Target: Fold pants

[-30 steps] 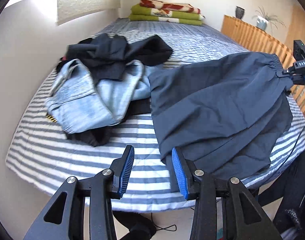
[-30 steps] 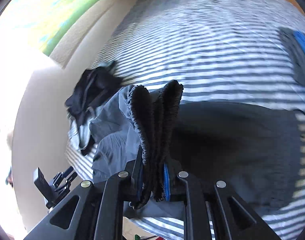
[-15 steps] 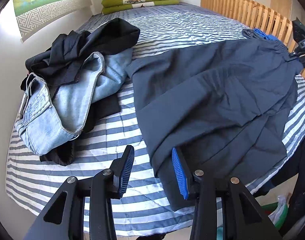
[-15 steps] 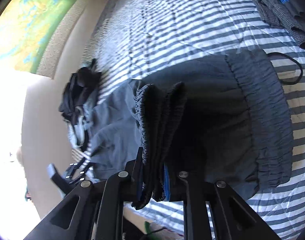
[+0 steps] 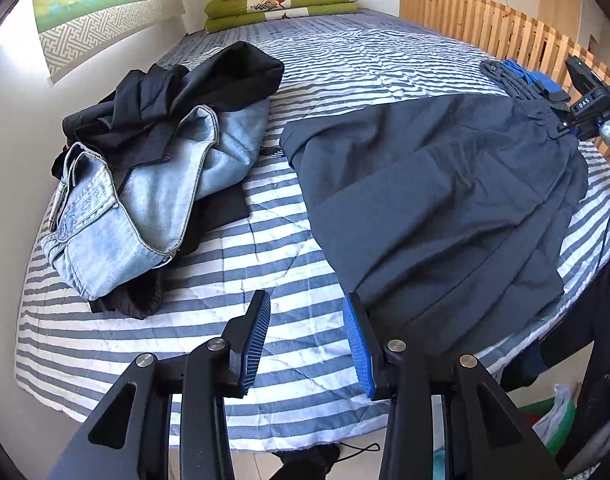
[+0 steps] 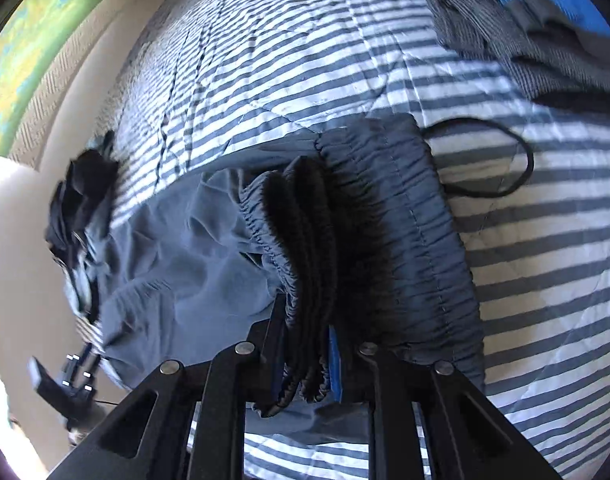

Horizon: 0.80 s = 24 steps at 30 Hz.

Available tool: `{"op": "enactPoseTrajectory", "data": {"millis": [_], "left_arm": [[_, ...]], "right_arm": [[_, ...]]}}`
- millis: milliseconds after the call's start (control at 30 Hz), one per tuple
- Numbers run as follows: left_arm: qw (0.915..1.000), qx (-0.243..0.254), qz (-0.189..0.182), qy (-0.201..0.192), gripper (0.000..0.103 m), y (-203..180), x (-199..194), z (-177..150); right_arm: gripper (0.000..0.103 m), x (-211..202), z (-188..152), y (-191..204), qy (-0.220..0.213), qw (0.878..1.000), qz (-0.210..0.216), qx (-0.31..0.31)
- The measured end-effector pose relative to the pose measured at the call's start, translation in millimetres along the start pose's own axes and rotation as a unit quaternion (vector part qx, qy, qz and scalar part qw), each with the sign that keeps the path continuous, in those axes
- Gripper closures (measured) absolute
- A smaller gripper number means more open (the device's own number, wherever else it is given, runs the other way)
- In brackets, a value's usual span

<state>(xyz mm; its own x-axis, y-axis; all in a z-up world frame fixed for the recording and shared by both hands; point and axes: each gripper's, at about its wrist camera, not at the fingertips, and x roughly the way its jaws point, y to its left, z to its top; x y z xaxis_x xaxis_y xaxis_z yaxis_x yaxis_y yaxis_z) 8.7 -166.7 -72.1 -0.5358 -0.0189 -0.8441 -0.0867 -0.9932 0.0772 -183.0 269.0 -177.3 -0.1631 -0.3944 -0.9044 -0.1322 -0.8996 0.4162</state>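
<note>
Dark navy pants (image 5: 437, 204) lie spread on the striped bed, legs toward the near edge and waistband at the far right. My left gripper (image 5: 307, 340) hovers open over the bed's near edge, just left of the pants' hem, holding nothing. My right gripper (image 6: 305, 360) is shut on the bunched elastic waistband (image 6: 305, 248); the rest of the waistband (image 6: 421, 240) lies flat on the bed with its black drawstring (image 6: 497, 160) looping out. In the left wrist view the right gripper (image 5: 585, 108) shows at the far right, at the waistband.
A heap of light blue jeans (image 5: 145, 208) and black clothes (image 5: 177, 100) sits at the left. Folded green and red blankets (image 5: 281, 4) lie at the far end. A wooden slatted rail (image 5: 485, 28) runs along the right; grey and blue garments (image 6: 525, 28) lie nearby.
The right gripper has lowered the waistband onto the bed, so the pants lie flatter. The left gripper has moved closer to the bed, still open beside the hem.
</note>
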Motion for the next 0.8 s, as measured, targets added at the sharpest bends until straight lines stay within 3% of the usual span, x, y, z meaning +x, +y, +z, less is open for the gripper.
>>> {"op": "enactPoseTrajectory", "data": {"millis": [67, 167, 233, 300, 367, 533, 700, 800], "left_arm": [[1.0000, 0.005, -0.007, -0.005, 0.064, -5, -4, -2], [0.9996, 0.019, -0.018, -0.011, 0.064, -15, -8, -5], [0.9993, 0.028, -0.023, -0.013, 0.064, -19, -7, -5], [0.9991, 0.033, -0.025, -0.012, 0.064, -22, 0, -4], [0.9990, 0.027, -0.036, -0.007, 0.064, -22, 8, -3], [0.9985, 0.011, -0.053, -0.005, 0.064, -22, 14, -11], [0.9974, -0.012, -0.071, -0.005, 0.064, -14, 18, -19], [0.9973, -0.002, -0.073, -0.008, 0.064, -14, 19, -17]], "right_arm": [[0.075, -9, -2, 16, -0.012, 0.997, -0.061, -0.038], [0.071, -41, -12, 37, -0.077, 0.984, -0.144, -0.078], [0.071, -65, -19, 49, -0.117, 0.976, -0.158, -0.097], [0.071, -77, -23, 74, -0.135, 0.976, -0.119, -0.126], [0.071, -78, -24, 107, -0.126, 0.973, -0.074, -0.177], [0.065, -20, -21, 235, -0.082, 0.943, 0.007, -0.323], [0.064, 75, 2, 336, -0.021, 0.919, 0.013, -0.393], [0.061, 123, 6, 364, 0.019, 0.908, -0.007, -0.418]]}}
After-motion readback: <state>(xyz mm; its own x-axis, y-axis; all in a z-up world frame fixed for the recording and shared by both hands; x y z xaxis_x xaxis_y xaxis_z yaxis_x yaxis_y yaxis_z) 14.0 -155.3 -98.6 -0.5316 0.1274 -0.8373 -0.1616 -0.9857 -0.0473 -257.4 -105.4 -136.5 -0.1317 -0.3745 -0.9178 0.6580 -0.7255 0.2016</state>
